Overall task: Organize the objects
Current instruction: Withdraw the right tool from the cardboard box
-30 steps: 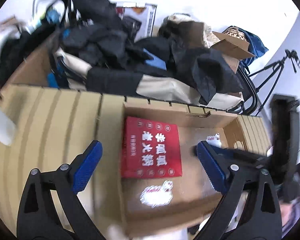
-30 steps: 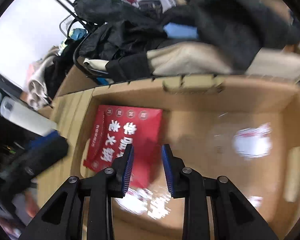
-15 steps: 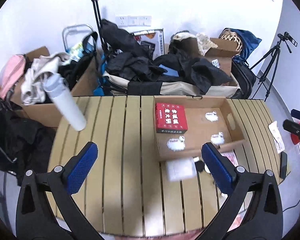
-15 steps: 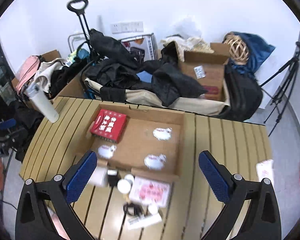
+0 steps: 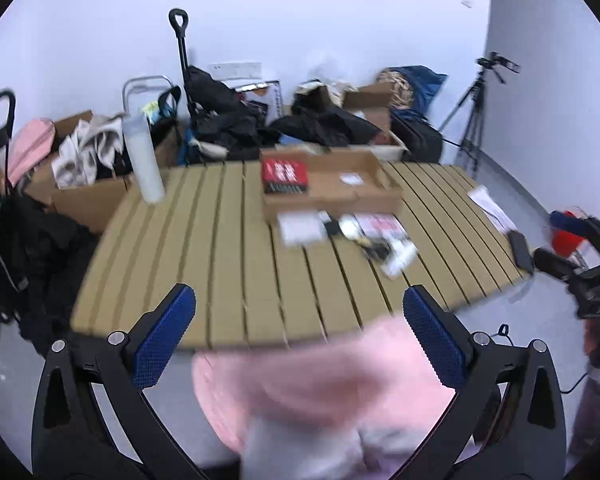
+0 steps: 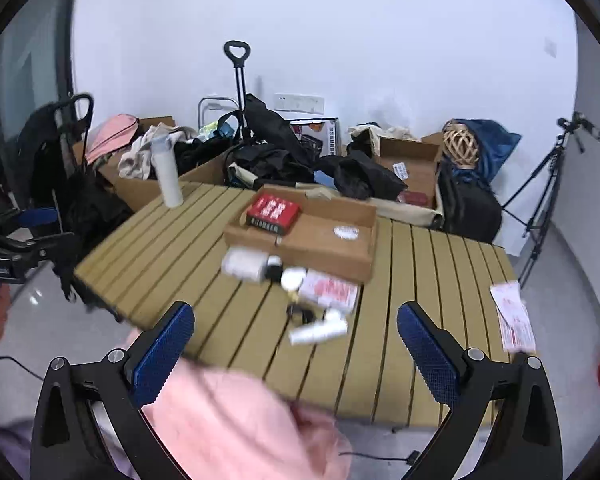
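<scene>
A shallow cardboard box (image 5: 332, 196) (image 6: 320, 240) sits on the slatted table (image 5: 228, 264) (image 6: 400, 320) with a red box (image 5: 284, 174) (image 6: 274, 210) inside at its left end. Small items lie in front of it: a white box (image 5: 300, 228) (image 6: 242, 262), a round white lid (image 6: 294, 278), a red-and-white packet (image 5: 382, 226) (image 6: 330, 290) and a white tube (image 6: 318, 330). My left gripper (image 5: 300, 340) and right gripper (image 6: 296, 348) are open and empty, held back off the table's near edge, above pink clothing (image 5: 320, 380) (image 6: 228, 420).
A white bottle (image 5: 144, 160) (image 6: 168, 176) stands at the table's far left corner. A paper leaflet (image 6: 514, 316) and a dark phone (image 5: 520, 248) lie near the right edge. Boxes, dark clothes and a trolley crowd the floor behind; a tripod (image 6: 548, 184) stands right.
Both grippers have pulled far back and up from inside the cardboard box to beyond the table's near edge. The right gripper opened from nearly shut. The red box stayed in the cardboard box.
</scene>
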The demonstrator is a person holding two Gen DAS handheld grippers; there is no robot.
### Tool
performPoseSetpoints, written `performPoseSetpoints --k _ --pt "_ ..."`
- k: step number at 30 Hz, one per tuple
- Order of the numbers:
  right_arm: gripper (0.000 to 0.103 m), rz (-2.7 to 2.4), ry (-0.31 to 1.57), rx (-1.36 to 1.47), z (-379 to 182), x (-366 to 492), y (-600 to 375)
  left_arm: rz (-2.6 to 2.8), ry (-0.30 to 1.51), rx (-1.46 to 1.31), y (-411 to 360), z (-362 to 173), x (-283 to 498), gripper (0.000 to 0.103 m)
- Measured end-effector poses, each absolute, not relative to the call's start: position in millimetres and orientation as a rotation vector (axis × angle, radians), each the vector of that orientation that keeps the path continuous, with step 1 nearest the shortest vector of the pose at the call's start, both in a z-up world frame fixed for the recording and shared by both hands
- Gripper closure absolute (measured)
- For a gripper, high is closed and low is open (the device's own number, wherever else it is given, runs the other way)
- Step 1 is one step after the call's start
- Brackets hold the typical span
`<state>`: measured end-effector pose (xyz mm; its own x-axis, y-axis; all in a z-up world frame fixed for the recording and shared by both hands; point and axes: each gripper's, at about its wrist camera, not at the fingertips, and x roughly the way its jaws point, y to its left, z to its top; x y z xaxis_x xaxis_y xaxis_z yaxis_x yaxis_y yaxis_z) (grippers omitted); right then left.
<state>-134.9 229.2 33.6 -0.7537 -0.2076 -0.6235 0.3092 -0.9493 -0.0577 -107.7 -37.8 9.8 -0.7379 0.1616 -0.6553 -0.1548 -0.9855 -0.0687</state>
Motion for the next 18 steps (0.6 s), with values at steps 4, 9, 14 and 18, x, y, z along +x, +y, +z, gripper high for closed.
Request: performPoseSetpoints --k 4,9,14,18 --pt "0.0 -2.645 0.087 0.97 -14.4 -77.1 224.9 2.756 -0.084 -1.094 -38.4 -24.0 -62.6 0.0" --pt "0.001 -2.596 0.081 1.04 -39.1 -71.5 216.7 2.758 -0.044 -1.101 -36.4 -29.8 -61.1 0.0" --pt "0.001 -2.595 0.046 1.052 -45.7 -81.0 218.2 2.761 -0.114 -1.151 -44.0 -45.2 -75.1 0.0" --pt "0.008 -2.593 0.03 1.065 -56.9 -98.6 220.7 2.743 -0.108 -1.205 -47.9 -64.8 -104.1 0.0"
